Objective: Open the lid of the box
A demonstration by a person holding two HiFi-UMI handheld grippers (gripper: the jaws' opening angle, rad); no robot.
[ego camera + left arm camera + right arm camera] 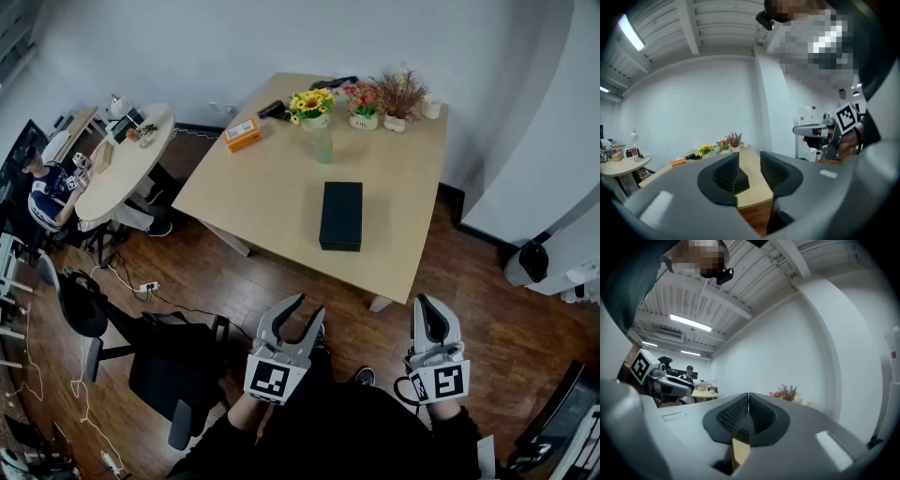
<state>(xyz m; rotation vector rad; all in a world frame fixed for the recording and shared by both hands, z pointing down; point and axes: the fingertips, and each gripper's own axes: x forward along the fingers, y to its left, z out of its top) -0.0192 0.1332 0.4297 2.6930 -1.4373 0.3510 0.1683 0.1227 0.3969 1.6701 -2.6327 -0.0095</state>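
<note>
A black rectangular box [340,216] lies flat with its lid closed near the front of the square wooden table [272,187]. Both grippers hover over the floor, short of the table's front edge and well away from the box. My left gripper [306,309] is open, with nothing between its jaws. In the left gripper view, the box [742,181] shows far off through the gap of that gripper [750,161]. My right gripper [430,313] is shut and empty. The right gripper view has that gripper [748,399] with its pads together and the box [744,425] beyond them.
At the table's far edge stand flower pots [312,106], a pale green cup [322,145] and an orange box [243,134]. A black office chair [164,361] stands on the floor at the left. Further left, a person [45,187] sits at a round table [122,159].
</note>
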